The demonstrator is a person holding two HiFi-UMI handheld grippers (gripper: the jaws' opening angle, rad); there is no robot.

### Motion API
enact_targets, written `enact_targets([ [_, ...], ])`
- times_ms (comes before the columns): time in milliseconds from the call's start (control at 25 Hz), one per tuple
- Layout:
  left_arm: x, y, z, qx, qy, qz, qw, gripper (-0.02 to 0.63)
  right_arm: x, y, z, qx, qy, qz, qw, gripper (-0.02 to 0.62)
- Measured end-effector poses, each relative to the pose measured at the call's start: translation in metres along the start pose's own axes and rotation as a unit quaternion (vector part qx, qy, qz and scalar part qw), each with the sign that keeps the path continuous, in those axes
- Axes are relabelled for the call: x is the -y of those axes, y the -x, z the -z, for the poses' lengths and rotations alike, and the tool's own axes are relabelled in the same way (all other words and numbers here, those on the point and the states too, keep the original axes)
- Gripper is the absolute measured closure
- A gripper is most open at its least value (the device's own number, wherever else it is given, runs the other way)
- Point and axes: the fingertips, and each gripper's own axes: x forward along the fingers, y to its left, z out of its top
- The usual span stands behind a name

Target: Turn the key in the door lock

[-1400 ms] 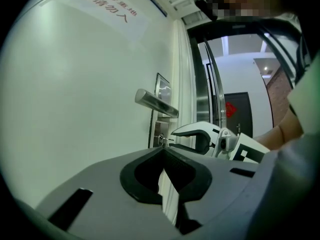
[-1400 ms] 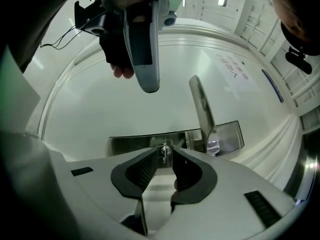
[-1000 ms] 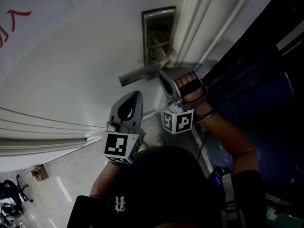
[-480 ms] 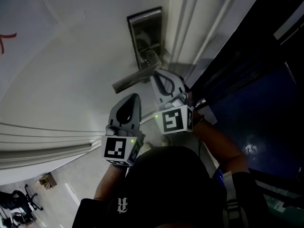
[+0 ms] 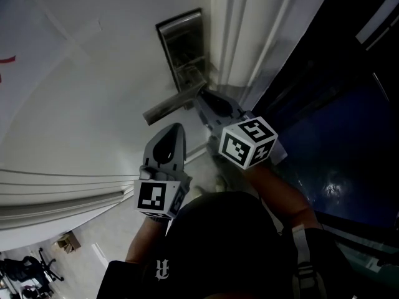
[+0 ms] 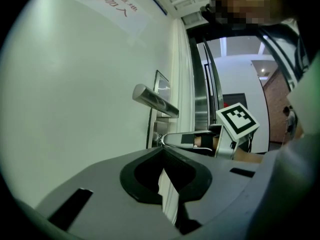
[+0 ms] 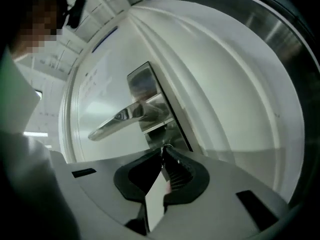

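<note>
the right tongs [image 5: 201, 97] are up against the lock plate [image 5: 182, 42] on the white door [image 5: 93, 92], tips pressed in just under the lever handle [image 5: 167, 108]. in the right gripper view the tongs [image 7: 162, 153] are closed right down, the two tips meeting on a small bit of bright metal that sticks out of the plate [image 7: 145, 91] below the lever [image 7: 120, 120]. that bit is the key [image 7: 166, 146], and the tips cover most of it, so only a glint shows. the key sits in the lock, low on the plate and close to the door's edge. the marker cube [image 5: 248, 142] on this gripper is tipped over, one corner pointing up toward the head camera.

the left tongs [image 5: 179, 126] hang back, below the free end of the lever and apart from it, pointing up along the door. in the left gripper view these tongs [image 6: 162, 150] are pinched together at the tips with nothing between them. only a sliver of pale door shows through the gap further back. from there you can see the lever [image 6: 155, 101] jutting out overhead, and the other gripper reaching in from the right, its cube [image 6: 236, 121] behind it.

the door frame [image 5: 249, 42] runs up just beside the plate, with a dark space past it.
</note>
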Motion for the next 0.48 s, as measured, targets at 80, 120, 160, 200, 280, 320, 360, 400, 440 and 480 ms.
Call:
enact_targets([
  [80,0.0003,0.0008,0.0000,-0.003,0.001,0.001,1.0000,0.600,0.0016,0.0002,0.0005,0.003,-0.068,-0.013,0.998,0.571],
  [120,0.0004,0.0013,-0.0002,-0.004,0.001,0.001,1.0000,0.600,0.0021,0.0005,0.0005,0.005,-0.094,-0.018,0.995,0.571],
  [160,0.0005,0.0017,-0.0006,-0.003,0.001,0.001,1.0000,0.600,0.0023,0.0007,0.0003,0.006,-0.112,-0.020,0.993,0.571],
  [200,0.0005,0.0023,-0.0009,-0.003,0.001,0.001,1.0000,0.600,0.0026,0.0009,0.0000,0.008,-0.129,-0.022,0.991,0.571],
  [280,0.0000,0.0036,-0.0008,-0.004,0.001,-0.001,1.0000,0.600,0.0033,0.0009,-0.0001,0.012,-0.170,-0.029,0.985,0.571],
  [320,-0.0001,0.0041,-0.0011,-0.003,0.001,-0.001,1.0000,0.600,0.0040,0.0010,0.0001,0.014,-0.197,-0.034,0.980,0.571],
  [360,0.0000,0.0044,-0.0016,0.000,-0.001,-0.001,1.0000,0.600,0.0046,0.0010,-0.0004,0.017,-0.223,-0.041,0.974,0.571],
  [400,0.0003,0.0047,-0.0018,0.001,-0.002,-0.001,1.0000,0.600,0.0047,0.0009,-0.0019,0.021,-0.245,-0.047,0.968,0.571],
  [440,0.0007,0.0050,-0.0016,0.002,-0.003,-0.001,1.0000,0.600,0.0047,0.0007,-0.0034,0.024,-0.264,-0.053,0.963,0.571],
  [480,0.0011,0.0053,-0.0013,0.001,-0.002,-0.001,1.0000,0.600,0.0050,0.0006,-0.0038,0.025,-0.280,-0.058,0.958,0.571],
])
